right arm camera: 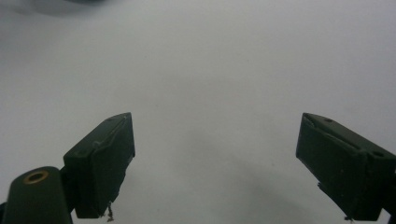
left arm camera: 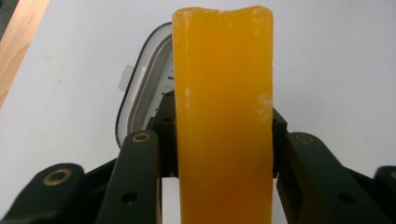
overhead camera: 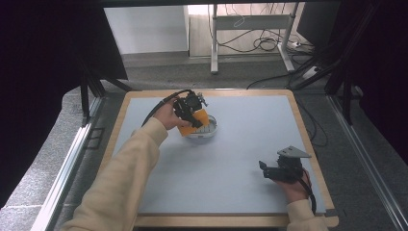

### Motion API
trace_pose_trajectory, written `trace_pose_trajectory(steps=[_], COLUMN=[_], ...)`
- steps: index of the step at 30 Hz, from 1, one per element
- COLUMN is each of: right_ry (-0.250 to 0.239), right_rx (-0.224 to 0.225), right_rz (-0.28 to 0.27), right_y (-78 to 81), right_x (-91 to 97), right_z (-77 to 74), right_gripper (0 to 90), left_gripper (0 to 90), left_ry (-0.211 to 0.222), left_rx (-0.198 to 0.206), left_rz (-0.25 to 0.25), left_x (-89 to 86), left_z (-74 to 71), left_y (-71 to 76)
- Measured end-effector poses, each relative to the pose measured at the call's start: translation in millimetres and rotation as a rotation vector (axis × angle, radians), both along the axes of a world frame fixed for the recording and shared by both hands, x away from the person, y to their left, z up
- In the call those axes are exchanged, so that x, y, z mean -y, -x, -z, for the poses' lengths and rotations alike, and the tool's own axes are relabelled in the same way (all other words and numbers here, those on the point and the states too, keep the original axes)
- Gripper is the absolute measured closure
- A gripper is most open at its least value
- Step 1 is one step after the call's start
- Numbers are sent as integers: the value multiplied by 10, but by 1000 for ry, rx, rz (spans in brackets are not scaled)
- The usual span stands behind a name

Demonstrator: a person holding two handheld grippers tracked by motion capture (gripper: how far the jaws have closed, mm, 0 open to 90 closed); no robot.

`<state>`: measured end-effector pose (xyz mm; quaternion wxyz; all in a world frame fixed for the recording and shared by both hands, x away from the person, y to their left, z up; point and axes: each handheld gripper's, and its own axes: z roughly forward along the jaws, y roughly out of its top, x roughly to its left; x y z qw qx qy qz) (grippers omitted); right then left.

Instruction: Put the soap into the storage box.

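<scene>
The orange sponge (left arm camera: 223, 116) stands between the two black jaws of the left gripper (left arm camera: 223, 135), which are closed on its long flat sides, one pad pressing against each side about midway up the block as the left gripper view shows it. The sponge runs straight up from the bottom edge of that view and ends well beyond the jaw tips, so much of its length sticks out past the grip. It is a long, slab-like block of deep orange, paler and yellower toward its far end, with a slightly wavy top edge and a few pale, whitish flecks along its edges. Behind it, partly covered by it, lies a white container (left arm camera: 140, 88) with a dark rim and rounded corners, resting on the pale table top (left arm camera: 336, 60). In the high view, the left gripper (overhead camera: 192, 115) holds the sponge (overhead camera: 195, 126) over the near left part of the container (overhead camera: 208, 130), toward the far left of the grey-blue table (overhead camera: 240, 159), with the person's cream sleeve (overhead camera: 130, 168) reaching in from the bottom. The right gripper (overhead camera: 265, 169) rests low at the near right of the table, well apart from the sponge; in the right gripper view its jaws (right arm camera: 215, 163) stand wide apart with bare table between them.
</scene>
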<state>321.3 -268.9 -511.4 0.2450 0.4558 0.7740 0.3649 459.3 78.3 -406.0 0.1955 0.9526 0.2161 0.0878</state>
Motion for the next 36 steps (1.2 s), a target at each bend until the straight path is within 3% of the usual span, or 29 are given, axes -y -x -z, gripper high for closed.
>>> trace_pose_trajectory(steps=[12, 23, 27, 31, 36], right_ry=[-1, 2, 5, 4, 4], right_rx=[-4, -5, -6, -6, -10], right_rz=[4, 9, 9, 10, 11], right_y=[-2, -6, -6, -10, -15], right_x=[11, 17, 22, 26, 33], right_z=[1, 9, 11, 14, 18], right_gripper=[120, 121, 121, 121, 121], left_gripper=[615, 615, 615, 615, 615], left_ry=[-11, -66, -63, -110, -125], left_rx=[-1, 6, 5, 1, -10], left_rz=[44, 107, 114, 146, 155], left_x=[87, 173, 208, 275, 288], left_z=[69, 123, 131, 179, 233], left_y=[-163, -273, -305, -343, -375])
